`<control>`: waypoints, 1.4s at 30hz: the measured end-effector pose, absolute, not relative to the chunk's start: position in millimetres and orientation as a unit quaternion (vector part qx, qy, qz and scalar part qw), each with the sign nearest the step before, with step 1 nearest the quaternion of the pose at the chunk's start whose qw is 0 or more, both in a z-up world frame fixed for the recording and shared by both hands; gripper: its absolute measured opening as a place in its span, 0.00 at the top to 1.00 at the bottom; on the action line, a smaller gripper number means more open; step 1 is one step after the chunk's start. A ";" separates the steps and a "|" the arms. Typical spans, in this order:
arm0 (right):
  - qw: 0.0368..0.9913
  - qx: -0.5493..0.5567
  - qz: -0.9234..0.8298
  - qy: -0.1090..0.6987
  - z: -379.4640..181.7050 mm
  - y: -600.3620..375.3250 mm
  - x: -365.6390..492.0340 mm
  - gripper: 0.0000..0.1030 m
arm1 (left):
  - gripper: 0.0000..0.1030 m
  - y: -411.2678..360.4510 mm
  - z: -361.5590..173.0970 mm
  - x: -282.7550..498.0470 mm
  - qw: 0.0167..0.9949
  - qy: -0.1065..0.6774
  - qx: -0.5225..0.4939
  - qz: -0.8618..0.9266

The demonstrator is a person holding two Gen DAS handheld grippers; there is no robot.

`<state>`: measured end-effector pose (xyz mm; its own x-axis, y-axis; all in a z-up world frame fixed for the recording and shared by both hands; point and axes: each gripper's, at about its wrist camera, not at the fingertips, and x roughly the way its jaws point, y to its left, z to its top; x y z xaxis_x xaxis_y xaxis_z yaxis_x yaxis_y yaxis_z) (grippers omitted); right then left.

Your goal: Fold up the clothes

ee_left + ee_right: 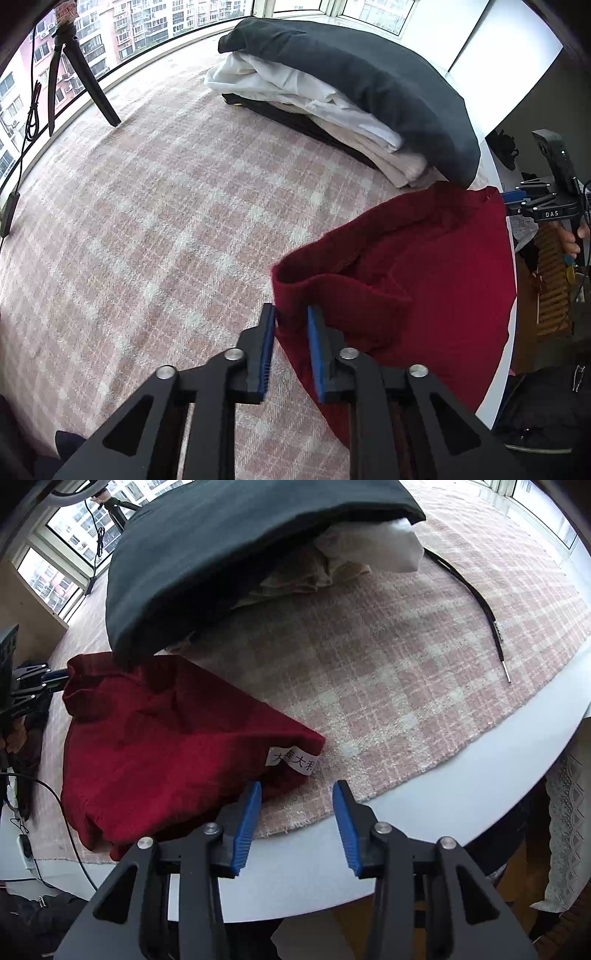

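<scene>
My left claw (pixel 291 350) stands partly open astride a raised edge of the dark red knitted garment (pixel 406 280), which lies bunched on the pink checked desk (pixel 166 221) cloth; my right claw (pixel 297 823) gapes empty beside its labelled corner. Judging so, closing on both edges comes next.

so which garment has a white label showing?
The red garment by the grippers: its white label shows at one corner. The stacked dark garment shows none.

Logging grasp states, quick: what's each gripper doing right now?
Left gripper: partly closed around an edge of the red garment; firm grip cannot be told.
Right gripper: open, holding nothing, beside the garment.
</scene>
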<state>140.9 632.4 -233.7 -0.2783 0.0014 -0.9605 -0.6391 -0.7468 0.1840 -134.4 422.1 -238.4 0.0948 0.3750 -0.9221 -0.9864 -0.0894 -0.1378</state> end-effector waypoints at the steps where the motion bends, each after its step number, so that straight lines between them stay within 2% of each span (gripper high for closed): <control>1: 0.214 -0.558 0.748 0.288 -234.5 632.3 142.9 0.61 | 0.57 424.0 -239.7 -134.8 0.583 0.340 -0.451 0.584; 3: 0.214 -0.552 0.750 0.295 -235.9 632.1 147.0 0.61 | 0.55 429.2 -243.1 -135.1 0.580 0.346 -0.448 0.586; 5: 0.218 -0.542 0.752 0.306 -234.4 632.9 155.2 0.61 | 0.59 432.7 -244.8 -135.1 0.581 0.341 -0.453 0.584; 6: 0.219 -0.538 0.752 0.312 -234.1 633.6 159.8 0.61 | 0.76 427.3 -240.2 -137.1 0.580 0.337 -0.452 0.588; 7: 0.221 -0.533 0.752 0.318 -233.9 634.2 164.3 0.61 | 0.87 421.9 -235.6 -139.0 0.579 0.333 -0.452 0.592; 9: 0.228 -0.526 0.751 0.330 -235.7 636.9 172.1 0.61 | 0.95 411.0 -226.5 -142.9 0.576 0.324 -0.451 0.599; 13: 0.218 -0.496 0.758 0.364 -237.4 641.7 176.3 0.61 | 0.95 389.3 -208.1 -150.8 0.572 0.308 -0.449 0.614; 19: 0.196 -0.505 0.762 0.354 -243.4 635.6 150.4 0.61 | 0.95 356.7 -180.6 -162.5 0.564 0.283 -0.446 0.635; 27: 0.157 -0.516 0.761 0.360 -242.9 629.6 112.5 0.59 | 0.95 348.3 -199.3 -165.0 0.543 0.267 -0.471 0.642; 30: 0.161 -0.514 0.775 0.331 -237.7 622.8 104.2 0.56 | 0.95 346.3 -199.2 -162.6 0.541 0.263 -0.471 0.644; 31: 0.152 -0.507 0.782 0.329 -235.8 618.1 103.1 0.59 | 0.95 344.2 -196.1 -162.0 0.542 0.259 -0.472 0.645; 32: 0.137 -0.499 0.790 0.328 -233.3 612.2 102.7 0.67 | 0.95 340.7 -191.1 -161.1 0.544 0.254 -0.470 0.648; 33: 0.123 -0.495 0.795 0.328 -230.7 605.5 103.0 0.91 | 0.95 337.3 -186.1 -160.1 0.545 0.249 -0.468 0.650; 34: 0.123 -0.487 0.801 0.325 -223.6 599.7 107.3 0.95 | 0.95 333.8 -181.0 -159.2 0.546 0.243 -0.465 0.653; 38: 0.121 -0.445 0.827 0.321 -188.8 577.5 127.4 0.95 | 0.95 304.8 -143.1 -152.6 0.546 0.223 -0.445 0.674; 42: 0.102 -0.373 0.871 0.304 -110.9 553.2 153.5 0.96 | 0.95 260.8 -85.9 -143.0 0.537 0.201 -0.403 0.714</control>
